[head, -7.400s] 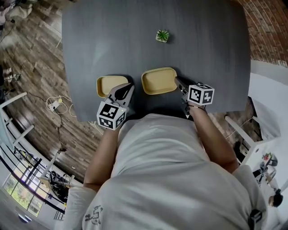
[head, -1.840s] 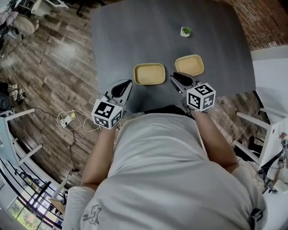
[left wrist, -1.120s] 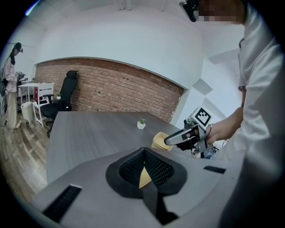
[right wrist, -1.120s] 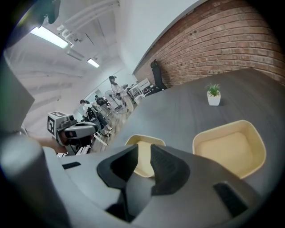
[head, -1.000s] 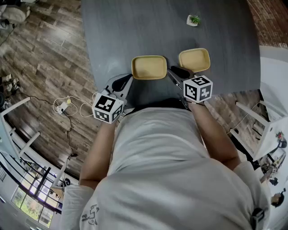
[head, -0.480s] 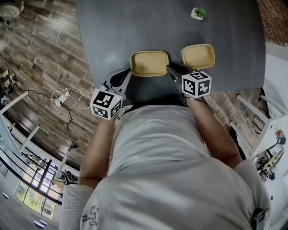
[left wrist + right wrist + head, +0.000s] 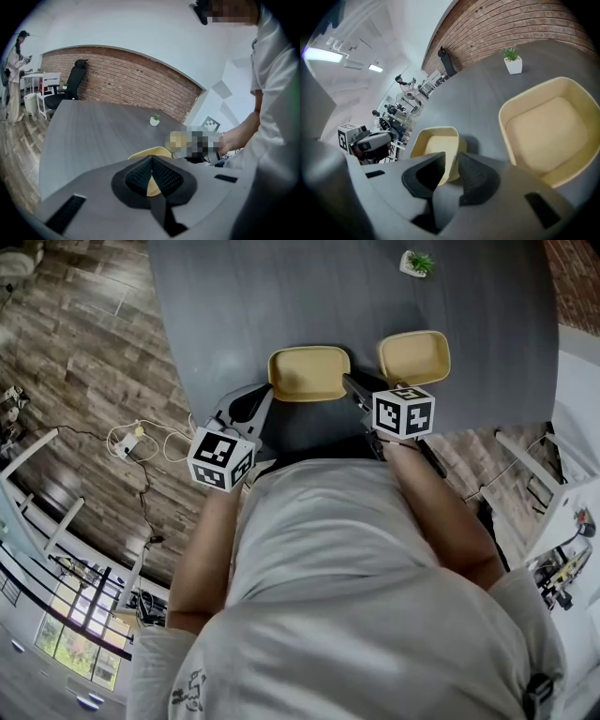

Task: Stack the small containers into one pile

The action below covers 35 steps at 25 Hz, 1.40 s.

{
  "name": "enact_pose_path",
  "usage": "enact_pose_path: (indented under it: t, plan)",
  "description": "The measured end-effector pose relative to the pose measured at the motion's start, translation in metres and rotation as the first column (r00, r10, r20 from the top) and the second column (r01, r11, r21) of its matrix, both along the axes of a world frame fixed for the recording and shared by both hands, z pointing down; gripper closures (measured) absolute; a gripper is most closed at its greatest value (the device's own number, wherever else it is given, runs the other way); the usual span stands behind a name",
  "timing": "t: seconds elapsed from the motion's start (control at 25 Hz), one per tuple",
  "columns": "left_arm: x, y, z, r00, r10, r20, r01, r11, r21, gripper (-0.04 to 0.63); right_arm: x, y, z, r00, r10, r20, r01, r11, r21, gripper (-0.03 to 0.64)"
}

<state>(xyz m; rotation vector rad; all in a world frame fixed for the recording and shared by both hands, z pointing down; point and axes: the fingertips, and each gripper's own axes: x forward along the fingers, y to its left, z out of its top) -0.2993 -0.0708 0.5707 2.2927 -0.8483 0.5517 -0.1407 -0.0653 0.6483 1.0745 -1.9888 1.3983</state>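
Head view: two shallow yellow containers sit side by side but apart, near the front edge of the grey worktop (image 7: 281,296). They are the left container (image 7: 309,373) and the right container (image 7: 413,357), both empty and not yet stacked. A small potted plant (image 7: 416,262) stands well behind them.

The right tool (image 7: 349,383) is at the left container's right-hand end. In the right gripper view its jaws stand part open with the corner of that end wall in the gap, and no squeeze shows. The left tool (image 7: 255,401) hangs near the same container's near-left corner, jaws closed tip to tip, holding nothing.

Handling, my guess: light, thin-walled, stiff, smooth and a bit slippery. The best hold is across an end wall, one jaw inside and one outside, near the wall's middle, so it hangs level. A corner pinch would likely let it swing or tip while going into the other container.
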Motion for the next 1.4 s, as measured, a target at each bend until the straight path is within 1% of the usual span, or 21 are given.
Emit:
enact_pose_path:
  t: [0.12,0.24,0.52,0.68,1.04,1.4]
  plan:
    - [-0.001,-0.001,0.003,1.0,0.009,0.009,-0.009,1.0,0.0,0.584,-0.003,-0.002,0.005,1.0,0.013,0.005,-0.013,1.0,-0.019,0.525]
    - [-0.002,-0.002,0.006,1.0,-0.005,0.0,0.005,1.0,-0.012,0.584,-0.006,-0.004,0.01,1.0,0.021,0.011,-0.021,0.999,-0.04,0.525]
    - [-0.004,-0.001,0.006,1.0,-0.027,0.0,0.027,0.999,-0.02,0.584,-0.005,-0.004,0.013,0.999,0.037,0.026,-0.036,0.998,-0.061,0.572]
    - [-0.007,-0.001,-0.002,0.999,-0.048,-0.012,0.047,0.999,-0.016,0.584,-0.007,-0.005,0.01,0.998,0.051,0.045,-0.048,0.997,-0.063,0.577]
    - [-0.013,0.013,-0.018,0.998,-0.057,-0.014,0.057,0.998,0.025,0.584,-0.015,-0.001,-0.007,0.997,0.034,0.066,-0.033,0.999,-0.018,0.586]
    - [-0.024,0.037,-0.042,0.998,-0.063,-0.019,0.064,0.993,0.094,0.584,-0.015,0.006,-0.042,0.996,0.046,0.074,-0.051,0.997,0.064,0.586]
